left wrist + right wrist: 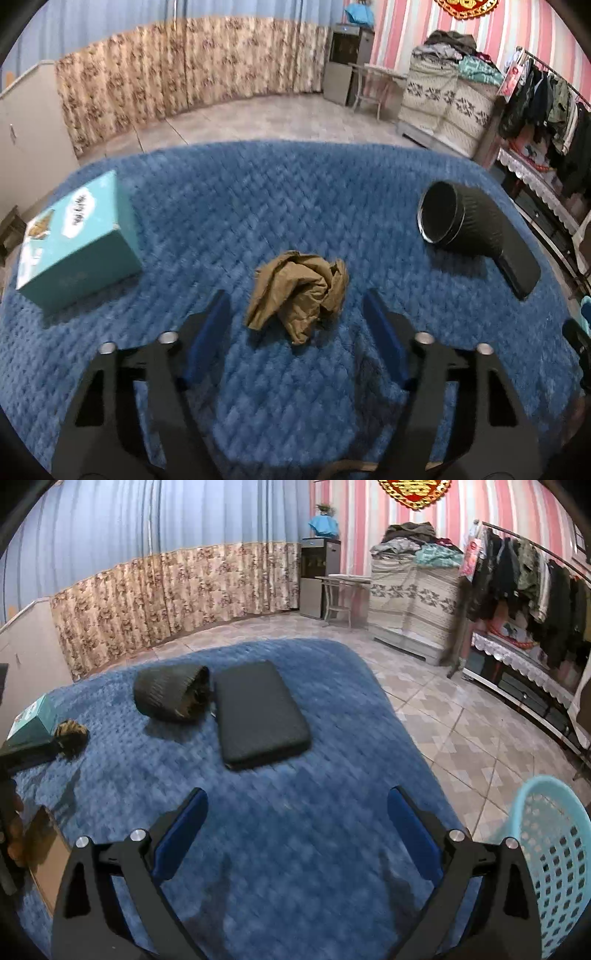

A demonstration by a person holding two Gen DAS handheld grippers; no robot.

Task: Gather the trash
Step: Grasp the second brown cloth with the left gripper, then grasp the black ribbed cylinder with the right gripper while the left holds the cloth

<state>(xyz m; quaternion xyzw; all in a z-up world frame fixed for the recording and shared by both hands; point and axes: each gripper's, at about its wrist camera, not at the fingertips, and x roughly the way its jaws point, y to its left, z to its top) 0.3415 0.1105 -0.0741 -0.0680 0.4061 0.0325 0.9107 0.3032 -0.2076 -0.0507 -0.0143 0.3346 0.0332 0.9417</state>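
A crumpled brown paper [299, 291] lies on the blue quilted cover [280, 192] in the left wrist view. My left gripper [295, 306] is open, its blue pads on either side of the paper's near part, just above the cover. A black ribbed paper cup [454, 218] lies on its side to the right; it also shows in the right wrist view [170, 694]. My right gripper [297, 805] is open and empty over bare cover. A light blue perforated basket [554, 853] stands at the right edge. The brown paper [72, 736] shows at far left, partly hidden by the left gripper.
A teal box [77, 240] sits at the left of the cover. A flat black case [258, 712] lies next to the cup. A brown cardboard piece [44, 849] lies at the left edge. Tiled floor [461, 716], a clothes rack and cabinets are beyond.
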